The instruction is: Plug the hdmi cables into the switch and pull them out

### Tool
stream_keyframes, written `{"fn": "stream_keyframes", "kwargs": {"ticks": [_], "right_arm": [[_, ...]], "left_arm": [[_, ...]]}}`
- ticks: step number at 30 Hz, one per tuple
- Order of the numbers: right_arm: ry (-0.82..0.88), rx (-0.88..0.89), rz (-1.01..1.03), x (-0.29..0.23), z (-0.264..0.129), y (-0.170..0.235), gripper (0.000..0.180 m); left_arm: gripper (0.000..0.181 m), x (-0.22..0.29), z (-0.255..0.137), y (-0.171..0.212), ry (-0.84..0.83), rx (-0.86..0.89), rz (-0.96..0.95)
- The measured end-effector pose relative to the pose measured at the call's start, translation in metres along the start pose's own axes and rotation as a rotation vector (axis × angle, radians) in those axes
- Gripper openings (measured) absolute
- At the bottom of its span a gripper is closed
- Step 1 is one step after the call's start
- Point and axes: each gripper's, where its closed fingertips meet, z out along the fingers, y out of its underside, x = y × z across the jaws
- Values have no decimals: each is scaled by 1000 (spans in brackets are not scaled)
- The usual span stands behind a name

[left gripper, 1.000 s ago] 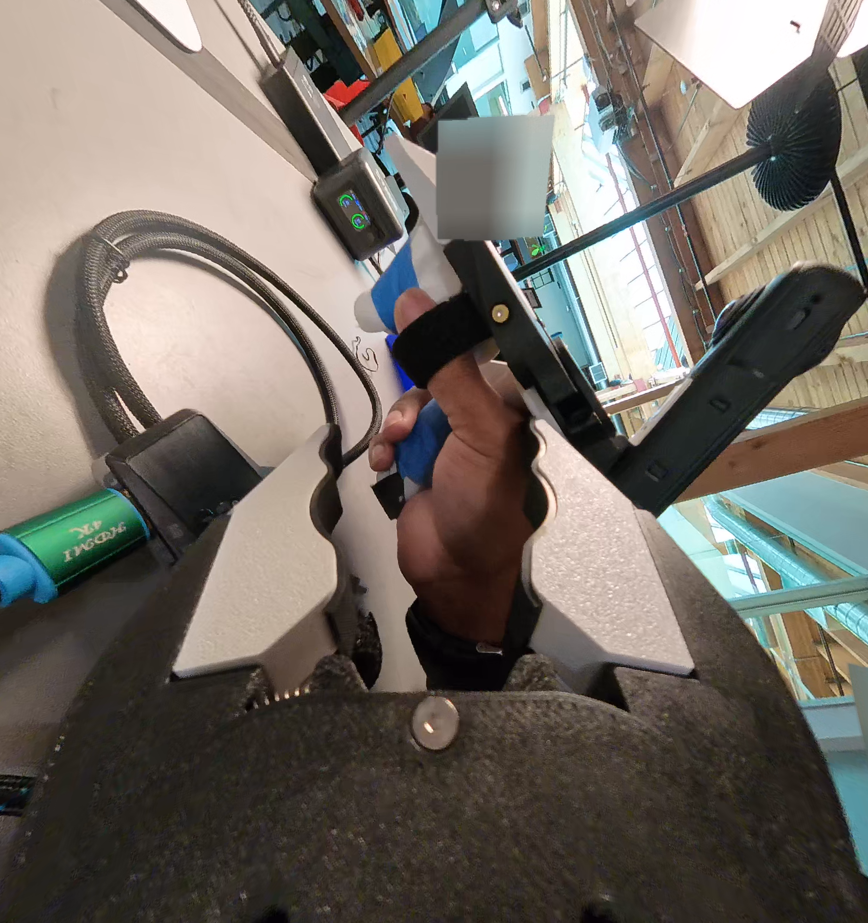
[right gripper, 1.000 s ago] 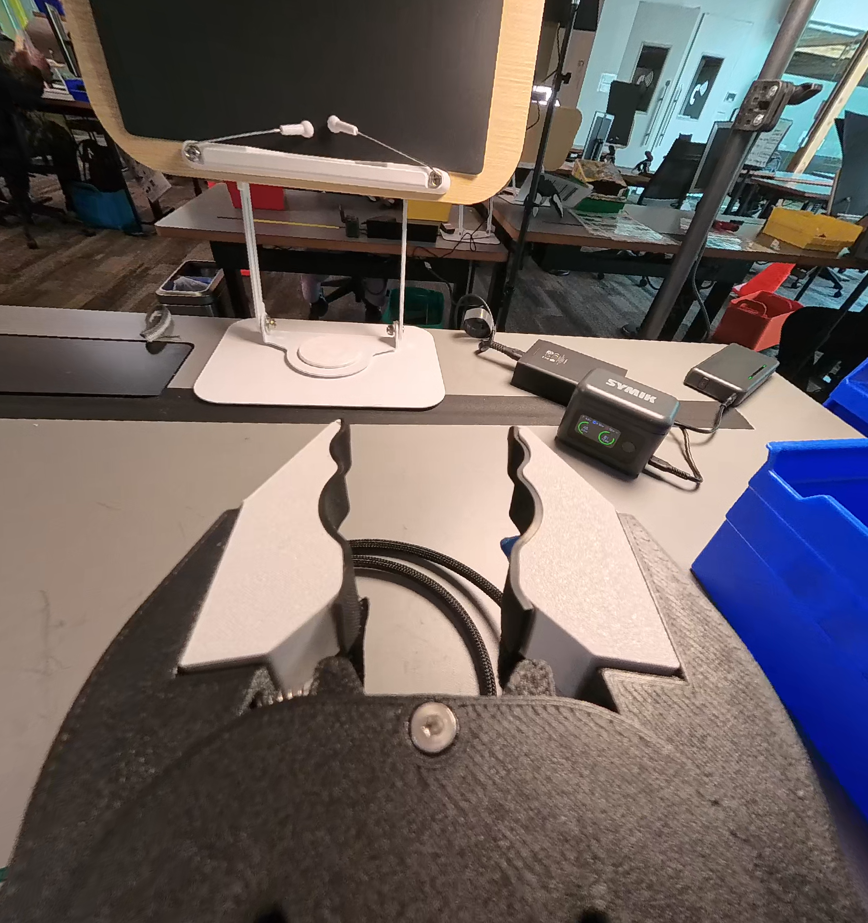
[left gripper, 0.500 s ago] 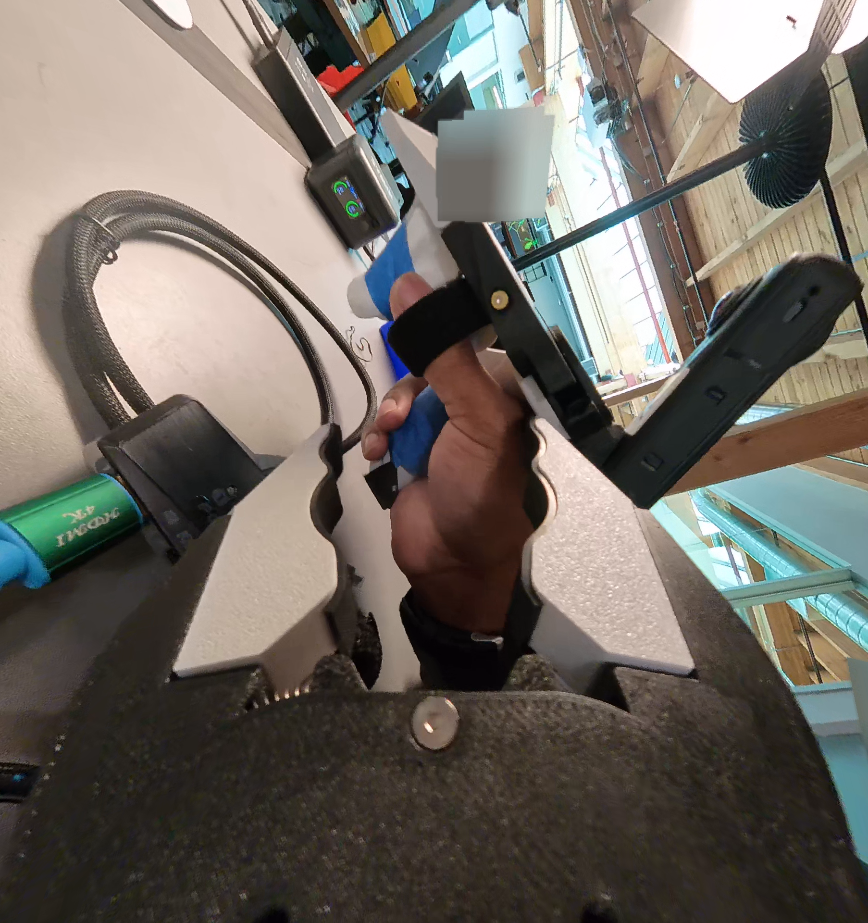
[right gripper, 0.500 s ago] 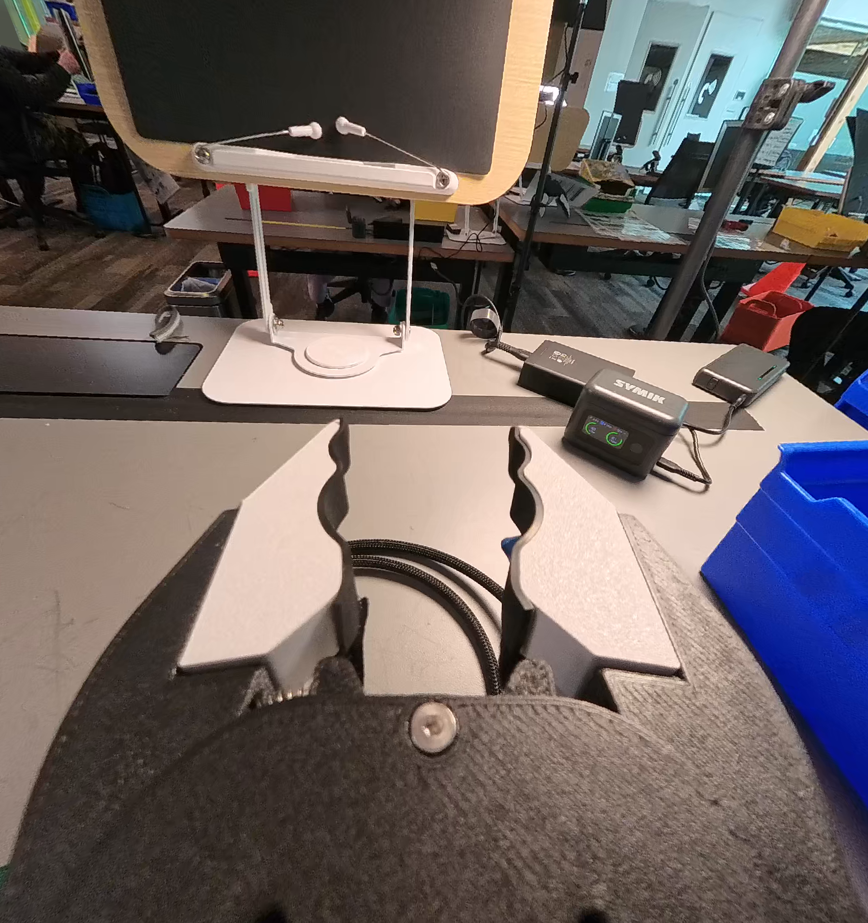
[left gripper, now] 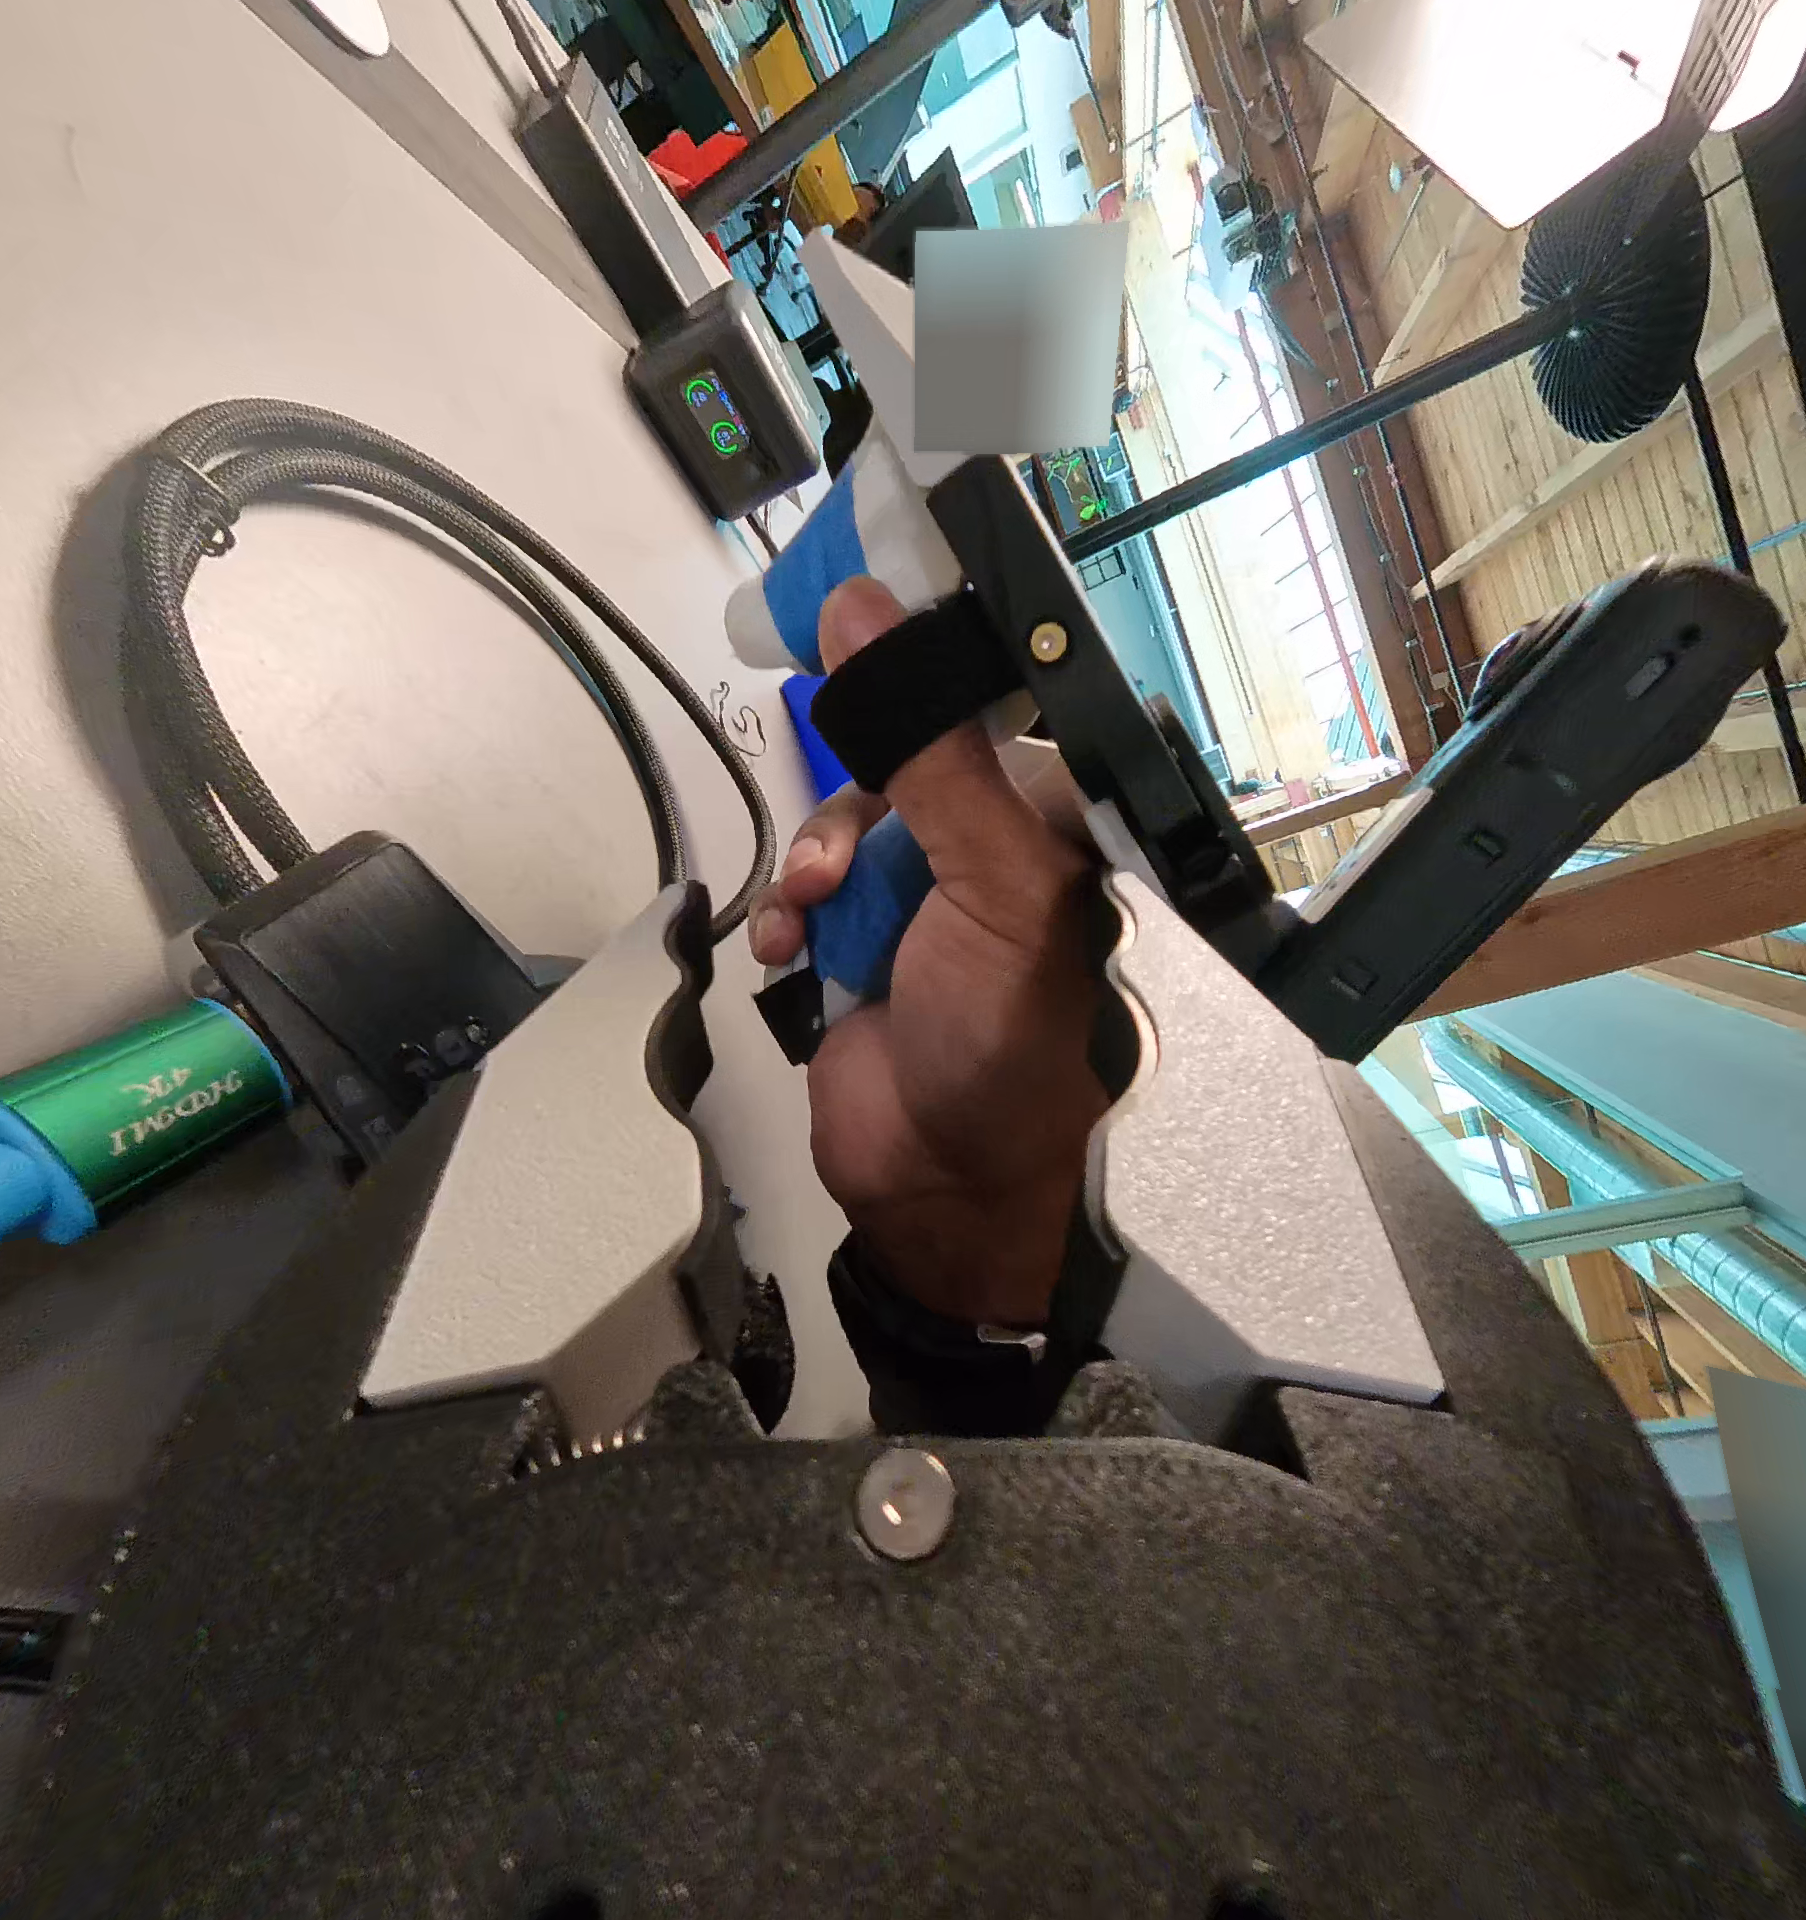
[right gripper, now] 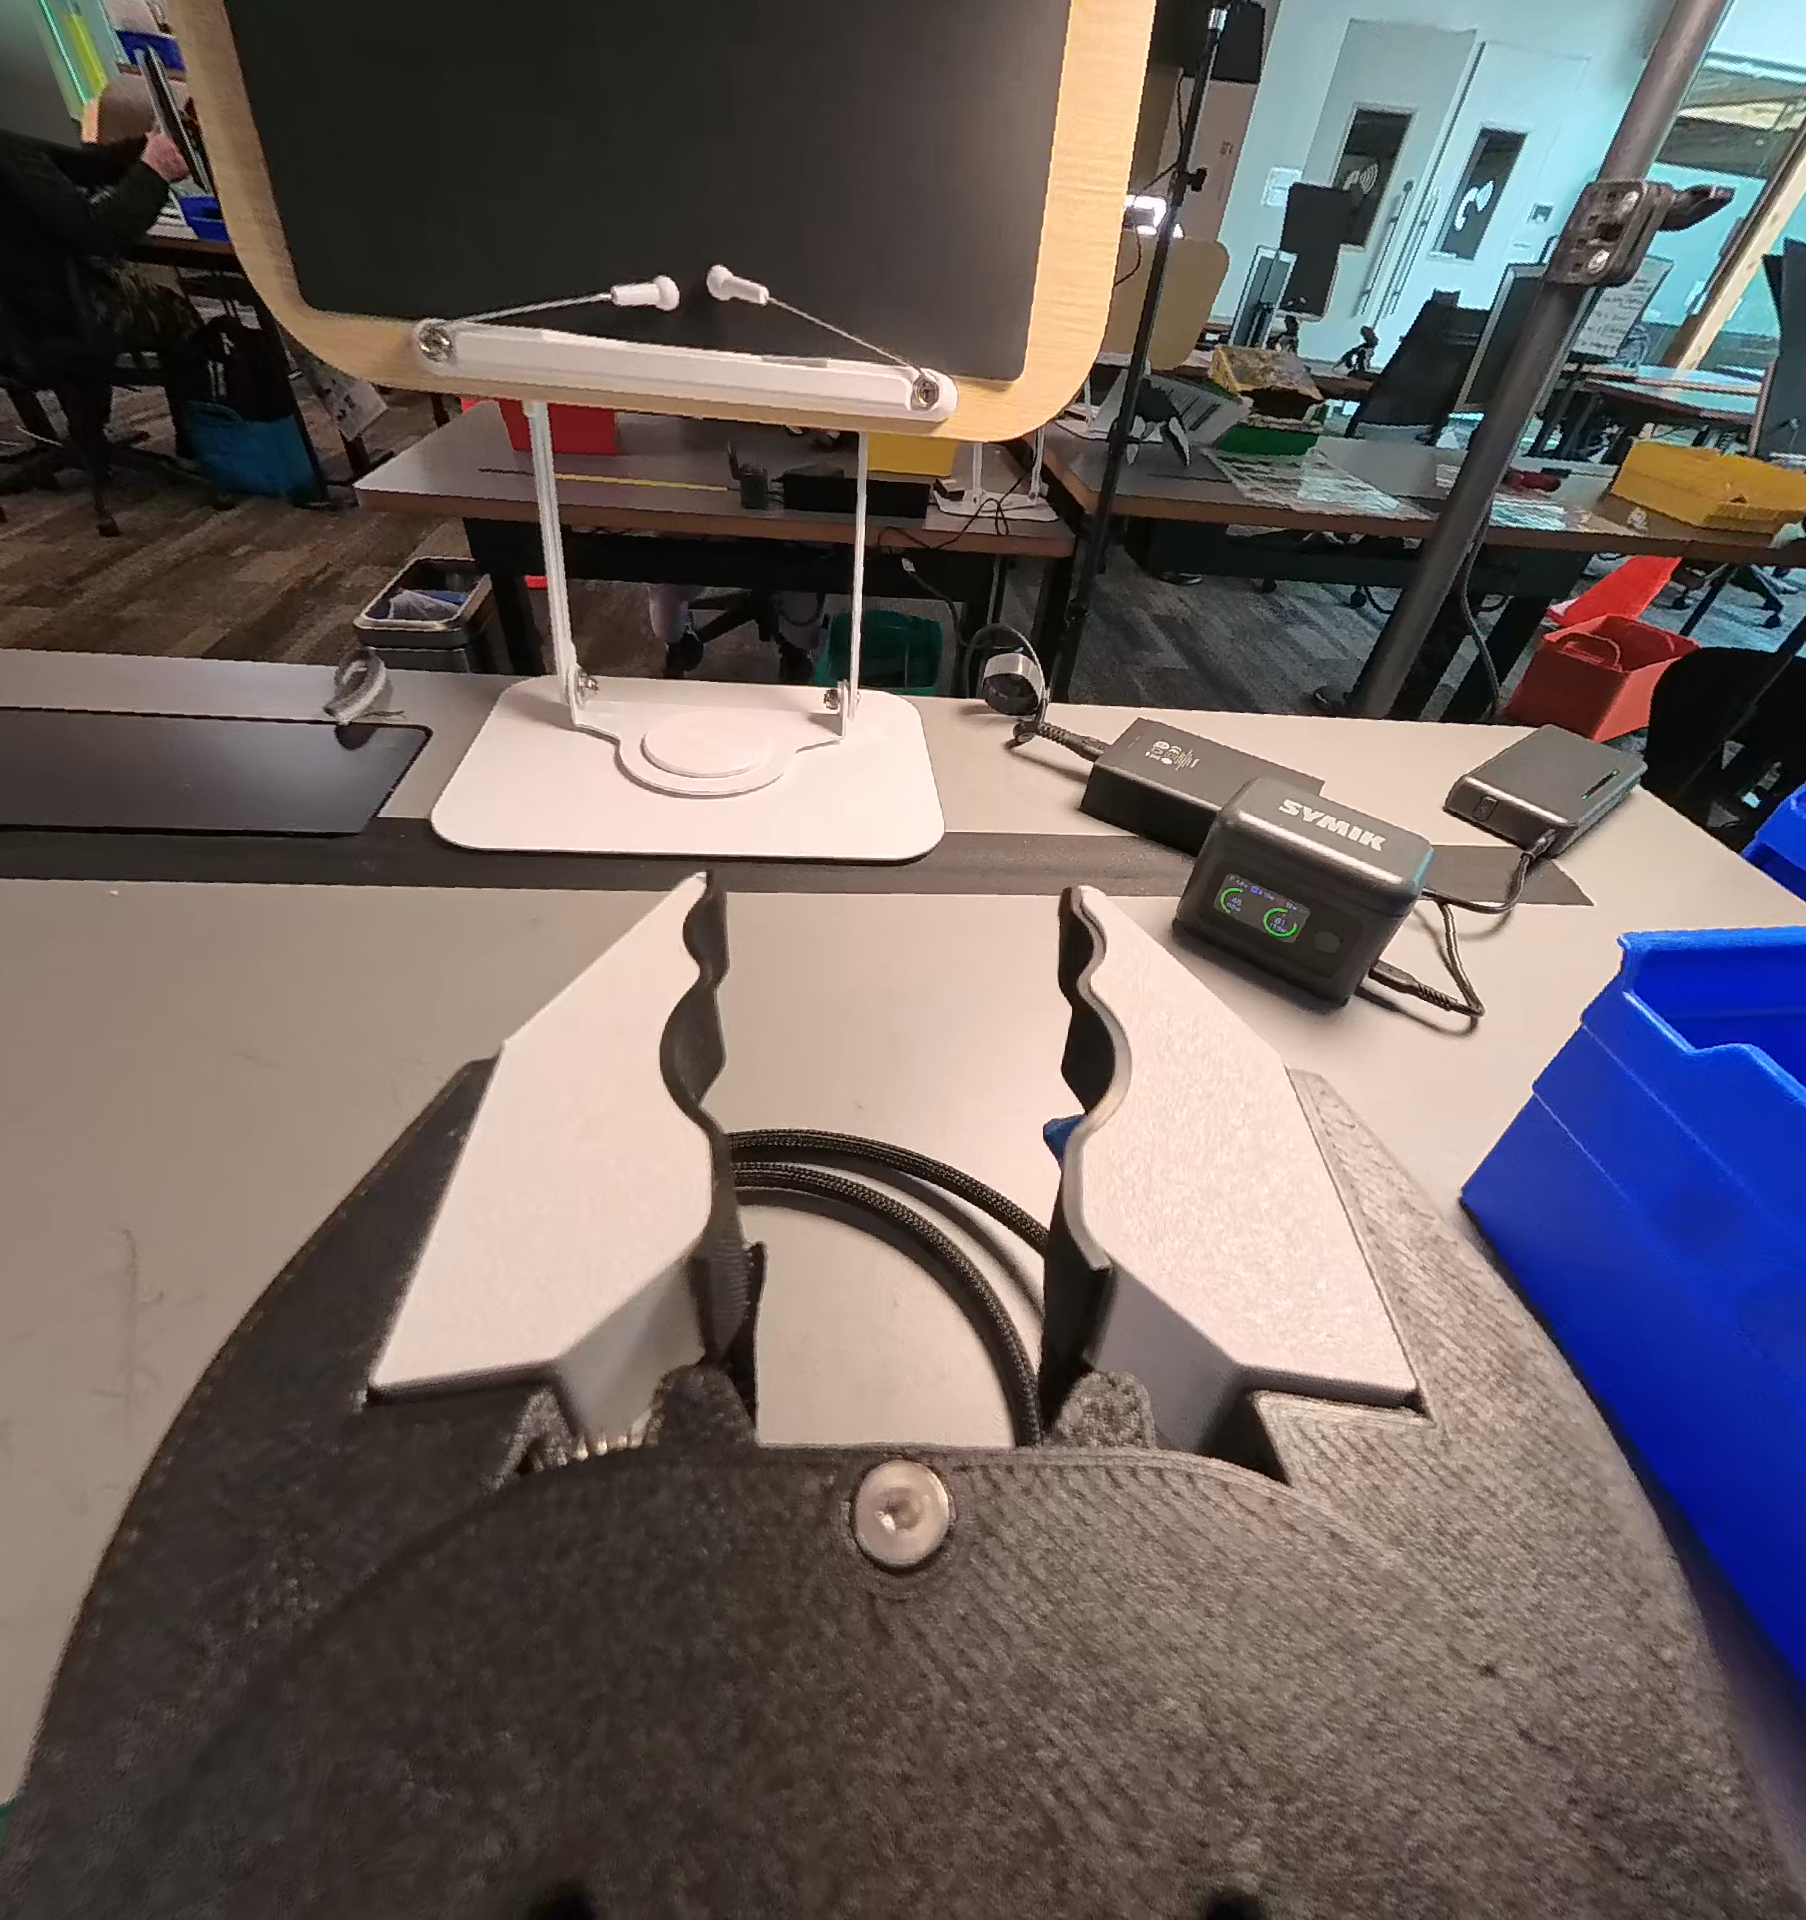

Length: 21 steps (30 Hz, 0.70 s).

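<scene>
**Both tongs standing open over the bench; one plug seated in the switch**

The grey bench (right gripper: 203, 1091) is carrying everything under inspection. A blue bin (right gripper: 1709, 1195) is sitting at its right edge, and a white stand (right gripper: 686, 774) is holding a dark board at the back. A small grey power unit (right gripper: 1304, 894) is lying near the bin, its screen glowing green; it is bearing printed branding, not transcribed here.

The black switch (left gripper: 359, 966) is lying on the bench beside the left tongs (left gripper: 904, 1039), which are gaping and holding nothing. A green-shelled plug (left gripper: 140, 1107), lettered on its barrel, is sitting in the switch's near end. A braided black cable (left gripper: 442, 540) is looping away from the far end.

The right tongs (right gripper: 888, 1049) are likewise spread, hovering above that cable loop (right gripper: 878, 1174) without gripping it.

Judgement: the cable is looking flexible and light, the switch light enough to slide. The rigid plug shell is offering the soundest hold; pulling on braid is risking strain.
</scene>
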Motion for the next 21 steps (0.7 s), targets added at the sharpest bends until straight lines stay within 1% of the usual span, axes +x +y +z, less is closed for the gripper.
{"fn": "stream_keyframes", "kwargs": {"ticks": [2, 6, 9, 11, 15, 21], "right_arm": [[-3, -1, 2, -1, 0, 1, 65], [-16, 3, -4, -5, -2, 1, 65], [-22, 15, -17, -7, -4, -1, 65], [-31, 13, -17, -8, -4, -1, 65], [-56, -9, -6, -7, -2, 1, 64], [-95, -23, 1, -12, -1, 4, 65]], "left_arm": [[73, 1, 0, 3, 3, -11, 2], [70, -5, -4, -7, -24, 24, 2], [72, -3, -6, -4, -10, 12, 3], [69, -7, -10, -11, -37, 35, 23], [69, -15, -23, -28, -82, 83, 64], [69, -26, -26, -29, -122, 63, 86]]}}
